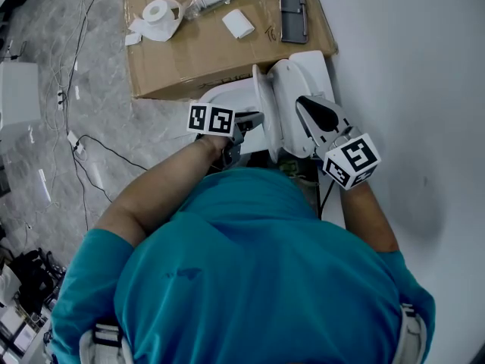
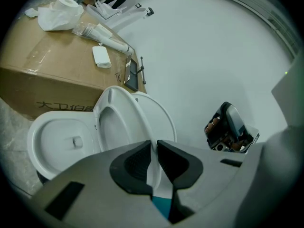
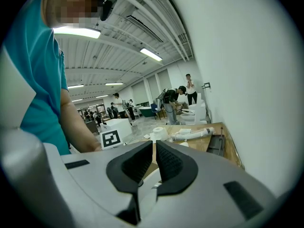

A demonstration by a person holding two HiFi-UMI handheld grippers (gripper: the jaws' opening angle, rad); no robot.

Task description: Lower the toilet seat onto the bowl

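Left gripper (image 2: 154, 144) pinching edge of raised toilet seat (image 2: 111, 95); right gripper (image 3: 155, 148) jaws nearly together

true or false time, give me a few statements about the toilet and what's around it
1. The left gripper is clamped on the rim of the toilet seat. True.
2. The seat lies flat on the bowl. False: it is raised at a tilt above the bowl.
3. A toilet paper roll sits on the cardboard box. True.
4. The lid is folded down over the seat. False: the lid stands up behind the seat.
5. The person's shirt is red. False: it is teal.
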